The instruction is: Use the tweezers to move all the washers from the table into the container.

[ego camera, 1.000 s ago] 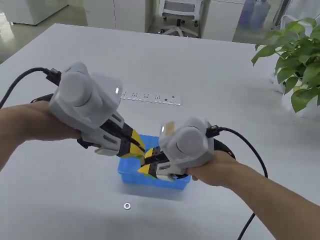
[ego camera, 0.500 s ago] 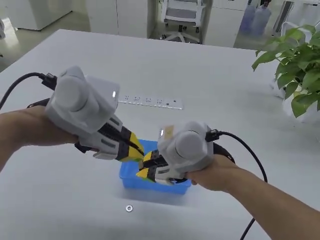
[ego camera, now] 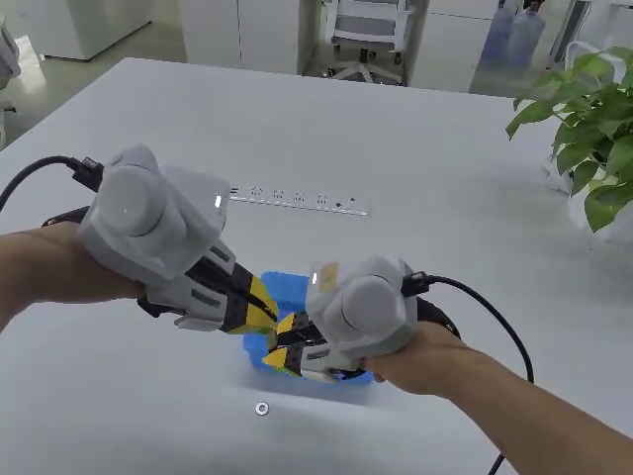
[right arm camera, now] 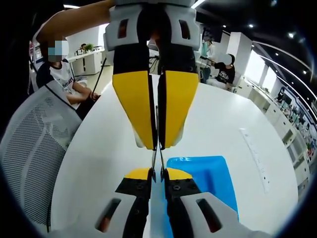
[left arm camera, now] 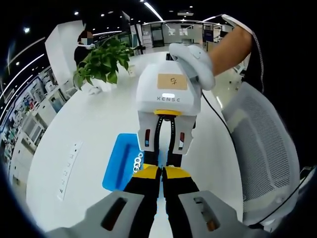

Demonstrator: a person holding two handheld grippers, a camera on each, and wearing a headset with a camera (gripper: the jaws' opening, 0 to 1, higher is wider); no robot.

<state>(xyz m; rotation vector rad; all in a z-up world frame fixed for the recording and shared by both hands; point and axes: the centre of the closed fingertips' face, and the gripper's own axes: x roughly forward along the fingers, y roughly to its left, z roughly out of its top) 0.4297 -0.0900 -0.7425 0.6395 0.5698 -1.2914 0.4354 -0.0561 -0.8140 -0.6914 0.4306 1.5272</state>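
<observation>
Left tool (left arm camera: 161, 172) and right tool (right arm camera: 157, 174) meet tip to tip above the container (ego camera: 287, 289), both narrow, pinching the tweezers (right arm camera: 156, 148). Some washers (left arm camera: 137, 163) lie inside; one washer (ego camera: 261, 408) lies on the surface (ego camera: 445, 198).

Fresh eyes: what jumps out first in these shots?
The left gripper and right gripper meet nose to nose over the blue container, with thin tweezers pinched between their yellow jaws. A few washers lie in the container, and a lone washer sits on the white table in front of it.
</observation>
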